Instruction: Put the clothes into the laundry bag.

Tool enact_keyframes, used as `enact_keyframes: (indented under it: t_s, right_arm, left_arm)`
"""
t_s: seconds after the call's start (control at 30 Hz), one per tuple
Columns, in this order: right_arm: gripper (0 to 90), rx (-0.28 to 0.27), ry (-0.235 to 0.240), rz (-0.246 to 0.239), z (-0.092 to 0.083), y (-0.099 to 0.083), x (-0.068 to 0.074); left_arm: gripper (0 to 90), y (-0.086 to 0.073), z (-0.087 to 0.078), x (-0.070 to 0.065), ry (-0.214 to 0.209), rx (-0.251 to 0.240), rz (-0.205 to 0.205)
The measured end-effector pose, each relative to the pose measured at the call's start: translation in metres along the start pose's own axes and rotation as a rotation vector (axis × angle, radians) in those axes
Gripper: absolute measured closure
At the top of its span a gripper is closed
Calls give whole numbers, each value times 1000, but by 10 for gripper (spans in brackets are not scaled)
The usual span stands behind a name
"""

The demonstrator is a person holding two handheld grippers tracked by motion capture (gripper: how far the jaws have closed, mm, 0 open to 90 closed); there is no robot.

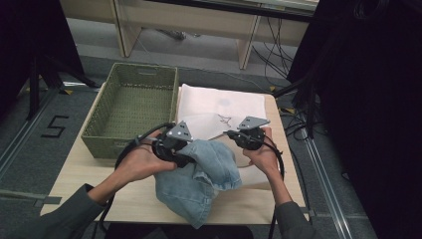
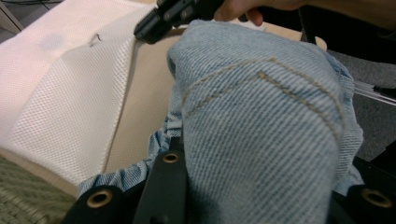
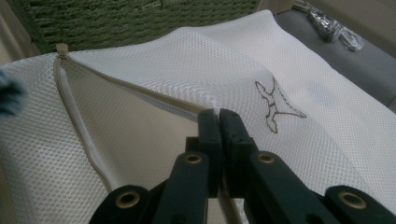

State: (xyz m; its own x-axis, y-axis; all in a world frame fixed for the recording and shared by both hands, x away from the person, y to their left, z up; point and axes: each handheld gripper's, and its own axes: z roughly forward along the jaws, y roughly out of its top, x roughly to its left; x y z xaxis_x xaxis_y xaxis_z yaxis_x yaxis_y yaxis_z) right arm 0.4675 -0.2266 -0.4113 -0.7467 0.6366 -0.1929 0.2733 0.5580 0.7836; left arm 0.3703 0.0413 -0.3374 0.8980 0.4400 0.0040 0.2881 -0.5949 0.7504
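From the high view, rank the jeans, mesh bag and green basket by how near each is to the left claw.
1. Jeans: gripped in the left claw, at the table's near middle.
2. Mesh bag: just beyond and to the right, lying flat.
3. Green basket: to the left; its near wall is about as close as the bag, too close to call.

One green woven basket (image 1: 130,107); one white mesh laundry bag (image 1: 219,109); one blue denim garment (image 1: 199,177); two tongs, left (image 1: 185,160) and right (image 1: 230,133); one table (image 1: 79,169).
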Motion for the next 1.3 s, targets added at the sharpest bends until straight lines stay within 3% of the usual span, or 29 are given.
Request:
enact_keyframes:
  t_s: [0.03,0.17,0.2,0.23,0.27,0.3,0.37,0.4,0.53,0.63,0.67,0.7,0.73,0.8,0.83,0.87,1.0,1.03,1.07,1.1,1.13,1.2,1.27,1.3]
  right_arm:
    - [890,4,1,-2,-1,1,0]
    - [890,-5,-5,-5,-3,2,1]
    - [890,-4,-2,-3,-3,3,1]
    - [891,-7,3,-16,-3,4,2]
    - [891,-7,3,-16,-3,4,2]
    - [890,-6,11,-51,-3,5,2]
    - [891,-4,4,-21,-4,6,5]
    - [890,-12,9,-45,-3,7,4]
    - [891,0,15,-55,-3,6,6]
    - [891,4,17,-37,-2,5,8]
    - [890,9,15,-35,-2,5,9]
    - [890,6,10,-51,-1,4,8]
    - [890,13,14,-35,-1,3,10]
    - [890,15,26,-54,0,3,9]
    - [890,7,17,-59,1,2,8]
    - [890,21,14,-28,0,1,10]
    - [890,20,13,-26,-1,-1,9]
    - [890,19,20,-25,-1,-1,9]
    - [890,16,18,-24,-1,-1,9]
    - [890,16,18,-30,-2,-1,9]
    - [890,23,21,-17,-3,-1,9]
    - [890,17,15,-22,-3,-1,9]
    - [890,11,18,-44,-3,-1,8]
    - [890,10,18,-44,-3,-1,8]
  left_arm:
    - [761,-1,5,-2,-4,6,-9]
    - [759,0,24,-4,-26,56,28]
    - [758,0,30,-6,-32,52,17]
    - [756,1,35,-6,-39,80,44]
    - [756,1,42,-7,-34,93,37]
    - [754,1,50,-9,-22,92,41]
    - [751,-2,66,-8,-10,115,48]
    - [751,-4,72,-9,-9,106,24]
    - [742,-17,103,-3,-35,143,-12]
    - [722,-25,123,2,-14,120,-58]
    - [715,-26,126,7,-9,133,-48]
    - [708,-27,130,9,-2,107,-83]
    - [700,-27,131,13,-2,120,-73]
    - [648,-28,132,13,3,106,-98]
    - [608,-28,133,13,-4,108,-105]
    - [568,-28,132,14,-16,115,-101]
    - [370,-24,125,13,-56,140,-80]
    - [338,-22,121,9,-48,98,-111]
    - [298,-18,114,11,-47,130,-60]
    - [275,-15,110,9,-43,106,-74]
    - [265,-12,104,10,-41,116,-40]
    - [228,-7,95,11,-49,93,-44]
    - [218,-4,90,10,-78,37,-93]
    - [218,-2,84,11,-94,31,-87]
